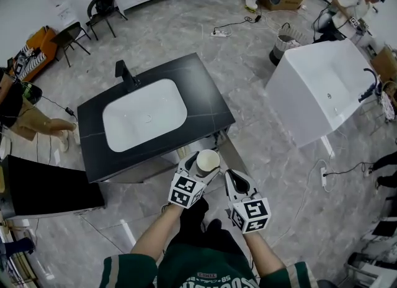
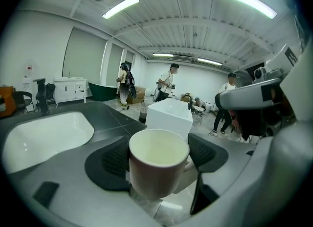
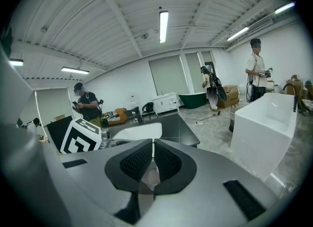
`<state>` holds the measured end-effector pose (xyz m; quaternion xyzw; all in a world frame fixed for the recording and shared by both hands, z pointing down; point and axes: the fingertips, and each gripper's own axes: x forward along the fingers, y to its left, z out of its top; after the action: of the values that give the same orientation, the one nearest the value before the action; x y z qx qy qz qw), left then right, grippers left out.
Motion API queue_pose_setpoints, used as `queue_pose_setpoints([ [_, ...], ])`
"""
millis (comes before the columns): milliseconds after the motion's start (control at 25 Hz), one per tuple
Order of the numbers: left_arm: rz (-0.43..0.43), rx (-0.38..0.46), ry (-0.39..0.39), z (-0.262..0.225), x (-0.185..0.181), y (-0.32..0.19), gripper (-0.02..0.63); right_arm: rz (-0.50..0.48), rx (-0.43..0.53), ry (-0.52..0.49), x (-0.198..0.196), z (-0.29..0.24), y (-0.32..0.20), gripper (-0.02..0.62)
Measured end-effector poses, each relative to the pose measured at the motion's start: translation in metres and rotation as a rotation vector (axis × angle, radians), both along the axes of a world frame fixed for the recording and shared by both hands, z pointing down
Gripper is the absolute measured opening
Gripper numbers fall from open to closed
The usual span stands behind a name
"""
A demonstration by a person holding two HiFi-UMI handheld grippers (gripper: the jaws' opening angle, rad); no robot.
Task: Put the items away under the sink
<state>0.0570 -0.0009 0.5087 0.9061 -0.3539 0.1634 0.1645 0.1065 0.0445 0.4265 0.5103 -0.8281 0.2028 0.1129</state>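
Observation:
A cream mug (image 1: 207,161) (image 2: 158,161) sits upright between the pads of my left gripper (image 1: 201,167) (image 2: 159,156), which is shut on it just off the front right corner of the black vanity (image 1: 205,94). The vanity holds a white sink basin (image 1: 144,114) (image 2: 44,135) with a black tap (image 1: 124,74) (image 2: 41,94). My right gripper (image 1: 237,182) (image 3: 153,161) hangs beside the left one, its pads pressed together with nothing between them. The space under the sink is hidden from every view.
A white freestanding tub (image 1: 322,88) (image 3: 271,123) stands to the right. A black panel (image 1: 43,187) lies at the left. Chairs (image 1: 102,7), cables and a power strip (image 1: 220,31) sit on the grey floor behind. People (image 2: 168,81) (image 3: 84,104) stand around the room.

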Motion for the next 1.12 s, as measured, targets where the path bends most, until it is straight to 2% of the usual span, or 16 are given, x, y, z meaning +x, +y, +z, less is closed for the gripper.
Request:
queue_pose_setpoints([
  [200,-0.006,-0.025,-0.010,0.063,-0.007,0.010,0.390,0.008,-0.008,-0.019,0.003,0.047,-0.002,0.043],
  [360,-0.029,-0.027,-0.011,0.125,-0.015,-0.001,0.390,0.001,-0.012,-0.009,-0.005,0.107,-0.006,0.043],
  [720,-0.085,0.010,0.001,0.277,-0.025,-0.064,0.389,-0.021,0.004,-0.003,-0.019,0.264,-0.050,0.043],
  [920,-0.109,0.024,0.015,0.344,-0.025,-0.097,0.389,-0.019,0.071,0.016,-0.018,0.324,-0.079,0.043],
  [1120,-0.135,0.058,0.029,0.412,-0.030,-0.134,0.388,-0.027,0.084,0.008,-0.028,0.408,-0.096,0.043],
])
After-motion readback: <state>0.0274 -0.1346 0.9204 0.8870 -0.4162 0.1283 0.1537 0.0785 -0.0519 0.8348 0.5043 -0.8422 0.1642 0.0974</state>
